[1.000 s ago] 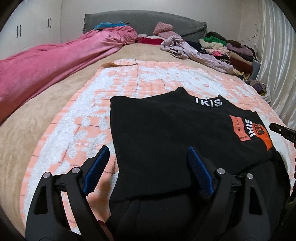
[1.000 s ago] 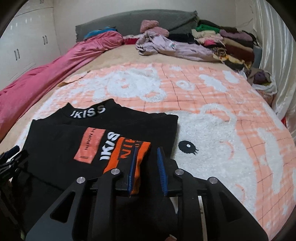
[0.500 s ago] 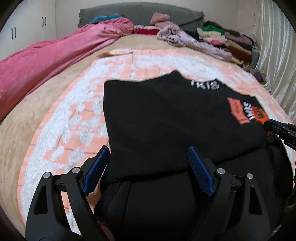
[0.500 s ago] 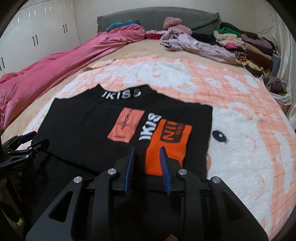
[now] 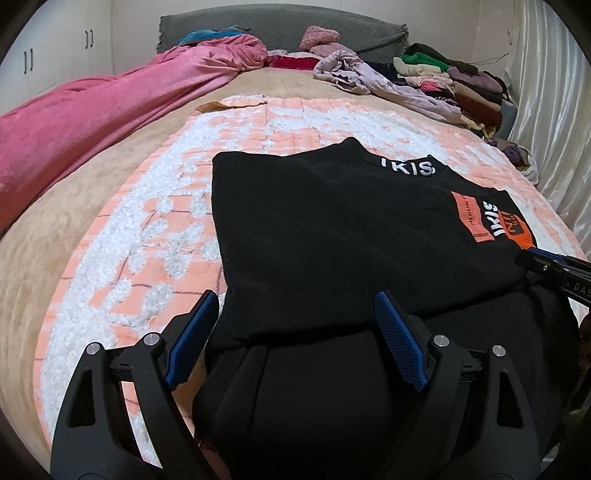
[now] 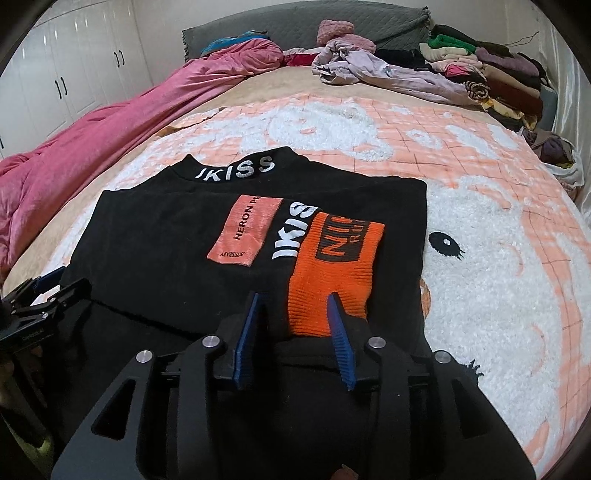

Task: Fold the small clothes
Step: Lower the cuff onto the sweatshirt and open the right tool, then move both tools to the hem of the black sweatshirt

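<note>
A black top (image 5: 332,236) with white "IKISS" lettering lies flat on the bed, its sleeves folded in and its lower part hanging over the near edge. In the right wrist view the black top (image 6: 166,240) shows an orange cuff (image 6: 332,266) and a pink patch (image 6: 243,229). My left gripper (image 5: 291,332) is open wide over the top's near left edge, holding nothing. My right gripper (image 6: 295,321) is open, its fingers astride the near end of the orange cuff; I cannot tell if they touch it.
The top lies on an orange-and-white plush blanket (image 6: 480,229). A pink quilt (image 5: 92,125) runs along the left side. A lilac garment (image 6: 388,74) and a stack of folded clothes (image 6: 491,74) lie at the back right, before a grey headboard (image 5: 288,26).
My right gripper has opened, from nearly shut to a wider gap, and both grippers have shifted slightly over the top. The top has settled flat.
</note>
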Demonstrator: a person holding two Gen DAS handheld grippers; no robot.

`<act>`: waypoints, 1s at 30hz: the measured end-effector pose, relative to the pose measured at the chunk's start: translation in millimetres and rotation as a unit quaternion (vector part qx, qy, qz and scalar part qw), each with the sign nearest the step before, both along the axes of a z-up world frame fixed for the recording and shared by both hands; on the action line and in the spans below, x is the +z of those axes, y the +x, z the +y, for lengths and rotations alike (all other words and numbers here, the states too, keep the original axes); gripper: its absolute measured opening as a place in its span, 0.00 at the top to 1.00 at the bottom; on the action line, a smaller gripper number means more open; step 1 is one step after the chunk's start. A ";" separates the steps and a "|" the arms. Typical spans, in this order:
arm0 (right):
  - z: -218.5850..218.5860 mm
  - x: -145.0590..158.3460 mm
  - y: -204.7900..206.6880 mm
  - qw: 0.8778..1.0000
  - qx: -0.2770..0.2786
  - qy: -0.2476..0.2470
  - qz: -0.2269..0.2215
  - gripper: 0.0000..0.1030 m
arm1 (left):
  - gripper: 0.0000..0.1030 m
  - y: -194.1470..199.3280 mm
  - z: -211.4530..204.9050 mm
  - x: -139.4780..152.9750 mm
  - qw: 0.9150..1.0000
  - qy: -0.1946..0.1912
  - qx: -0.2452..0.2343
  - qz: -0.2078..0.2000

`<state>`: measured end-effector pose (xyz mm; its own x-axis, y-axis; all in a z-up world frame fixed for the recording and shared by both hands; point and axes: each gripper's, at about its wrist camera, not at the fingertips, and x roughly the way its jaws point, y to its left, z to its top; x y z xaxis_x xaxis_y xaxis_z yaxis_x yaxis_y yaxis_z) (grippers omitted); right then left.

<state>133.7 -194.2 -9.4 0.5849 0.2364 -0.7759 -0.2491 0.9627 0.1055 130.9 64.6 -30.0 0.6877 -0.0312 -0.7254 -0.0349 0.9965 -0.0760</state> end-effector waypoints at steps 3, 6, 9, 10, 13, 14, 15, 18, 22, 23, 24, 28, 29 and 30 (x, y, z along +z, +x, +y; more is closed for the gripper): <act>0.5 1.2 -2.8 1.000 0.001 0.001 -0.002 0.60 | 0.23 -4.1 1.1 1.5 1.000 0.001 0.001 -0.005; 0.2 3.3 -4.5 1.000 0.002 0.005 -0.003 0.54 | 0.23 -9.3 3.8 2.4 1.000 -0.001 0.004 -0.009; 1.6 5.5 -6.7 1.000 0.004 0.007 -0.005 0.50 | 0.23 -13.0 6.9 3.6 1.000 -0.003 0.007 -0.012; 2.2 6.2 -7.5 1.000 0.004 0.008 -0.006 0.47 | 0.23 -14.3 7.9 4.0 1.000 -0.004 0.009 -0.014; 3.2 7.6 -9.0 1.000 0.004 0.009 -0.007 0.44 | 0.23 -17.4 10.2 5.0 1.000 -0.007 0.011 -0.018; 3.7 8.5 -10.0 1.000 0.004 0.009 -0.008 0.43 | 0.23 -18.4 10.7 5.6 1.000 -0.007 0.012 -0.019; 4.0 9.2 -10.8 1.000 0.004 0.010 -0.009 0.42 | 0.21 -19.0 11.1 6.1 1.000 -0.006 0.012 -0.021; 4.7 11.8 -12.9 1.000 0.002 0.011 -0.012 0.33 | 0.20 -20.3 10.8 6.6 1.000 -0.006 0.014 -0.024; 2.8 16.5 -16.3 1.000 -0.005 0.016 -0.019 0.28 | 0.18 -23.2 10.5 7.3 0.999 -0.002 0.017 -0.028; 2.6 17.5 -17.0 1.000 -0.006 0.016 -0.019 0.28 | 0.16 -24.1 10.9 7.5 0.999 -0.002 0.017 -0.029; 2.6 18.4 -17.9 1.000 -0.006 0.016 -0.021 0.28 | 0.15 -25.4 11.0 8.2 0.999 -0.002 0.017 -0.031; 1.3 22.6 -22.5 1.000 -0.006 0.018 -0.025 0.15 | 0.11 -29.5 14.4 10.4 0.999 -0.006 0.023 -0.041; 0.3 24.6 -24.0 0.999 -0.009 0.019 -0.028 0.15 | 0.10 -30.7 15.2 11.0 0.999 -0.008 0.025 -0.043; -0.8 26.0 -24.9 0.999 -0.010 0.021 -0.030 0.15 | 0.09 -31.4 15.6 11.4 0.999 -0.009 0.026 -0.044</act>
<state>108.8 -195.0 16.6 0.6356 0.2567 -0.7281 -0.2374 0.9624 0.1320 99.5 80.2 -18.6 0.7498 -0.0050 -0.6617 -0.0799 0.9920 -0.0981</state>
